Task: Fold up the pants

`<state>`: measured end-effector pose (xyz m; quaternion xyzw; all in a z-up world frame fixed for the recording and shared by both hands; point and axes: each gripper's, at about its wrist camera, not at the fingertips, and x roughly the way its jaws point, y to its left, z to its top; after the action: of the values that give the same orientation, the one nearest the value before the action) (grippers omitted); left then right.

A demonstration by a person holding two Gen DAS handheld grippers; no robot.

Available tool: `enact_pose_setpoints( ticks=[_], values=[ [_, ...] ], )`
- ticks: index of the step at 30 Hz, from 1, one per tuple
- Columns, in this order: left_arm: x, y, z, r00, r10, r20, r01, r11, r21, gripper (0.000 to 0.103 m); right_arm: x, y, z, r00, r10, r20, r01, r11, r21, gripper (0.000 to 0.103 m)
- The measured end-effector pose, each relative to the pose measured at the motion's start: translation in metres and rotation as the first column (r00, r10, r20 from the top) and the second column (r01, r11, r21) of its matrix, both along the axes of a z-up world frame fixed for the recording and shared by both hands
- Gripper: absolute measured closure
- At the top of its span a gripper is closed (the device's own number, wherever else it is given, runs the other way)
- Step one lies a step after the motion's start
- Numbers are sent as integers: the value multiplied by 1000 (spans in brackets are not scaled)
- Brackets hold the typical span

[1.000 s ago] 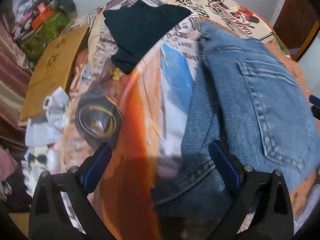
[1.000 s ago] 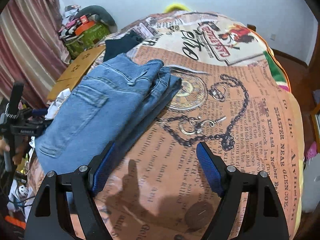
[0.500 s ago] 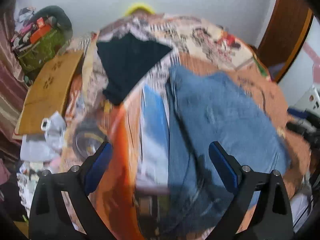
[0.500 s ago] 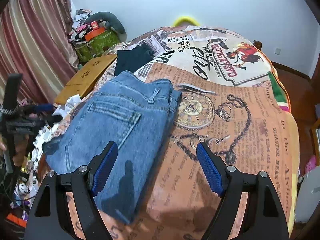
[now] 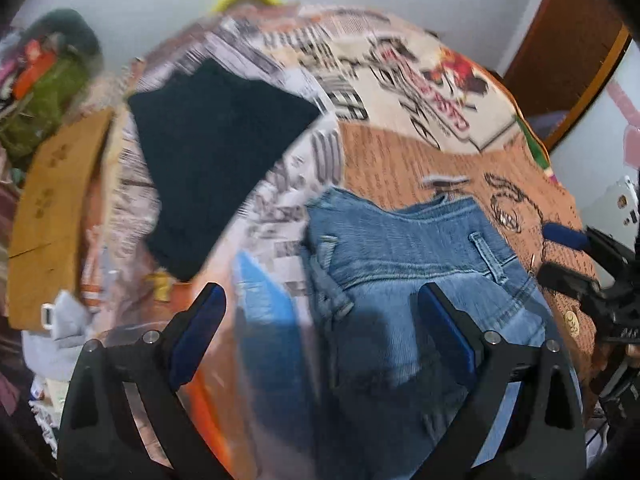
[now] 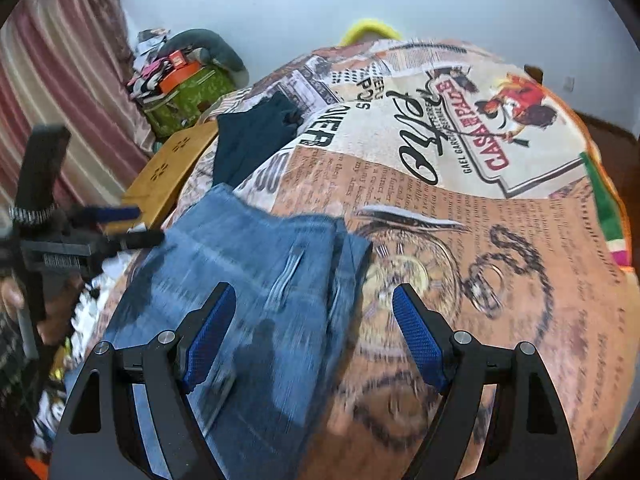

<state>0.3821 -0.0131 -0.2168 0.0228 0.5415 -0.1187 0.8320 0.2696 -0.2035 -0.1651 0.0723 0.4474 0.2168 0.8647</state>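
Jeans (image 5: 404,280): folded, flat on the bedspread (image 5: 400,160), waistband toward the far end, just short of the dark cloth (image 5: 216,160)
Left view only: brown door (image 5: 568,52) off past the jeans, right claw poking in at the edge, everything pretty smeared
Right view only: striped curtain (image 6: 60,80), wall-mounted thing up top, clock-and-chain print right beside the jeans, other claw out past the jeans' far edge
Left claw (image 5: 320,332): spread wide, nothing in it, hanging over the jeans' edge, can't tell if touching
Right claw (image 6: 310,336): also wide open, empty, over the jeans' waistband corner; contact, no idea, too blurry
Green bag (image 6: 184,96): on the floor beyond the dark cloth, stuffed with an orange box and other clutter, gray thing draped behind
Wooden board (image 6: 168,168): next to the bed, between bag and jeans
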Motion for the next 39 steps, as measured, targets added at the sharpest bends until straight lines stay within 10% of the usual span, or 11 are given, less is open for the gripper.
enact_pose_setpoints(
  ticks=[8, 15, 20, 36, 39],
  values=[
    [16, -22, -24, 997, -73, -39, 69, 993, -92, 39, 49, 22, -38, 987, 97, -128, -95, 995, 25, 67],
    [20, -20, -21, 998, -48, 48, 49, 998, -26, 64, 38, 32, -24, 989, 144, 19, -143, 989, -37, 91],
    [22, -32, -33, 994, -61, 87, 52, 993, 103, 64, 33, 47, -28, 980, 186, 65, -169, 963, -211, 92],
    [-28, -32, 21, 969, -106, 221, 70, 984, 161, 57, -2, 30, 16, 985, 165, 52, -154, 973, -172, 58],
    [-44, -33, 31, 968, -107, 227, 74, 986, 150, 36, -24, 39, 32, 974, 208, 89, -192, 968, -161, 53]
  ],
)
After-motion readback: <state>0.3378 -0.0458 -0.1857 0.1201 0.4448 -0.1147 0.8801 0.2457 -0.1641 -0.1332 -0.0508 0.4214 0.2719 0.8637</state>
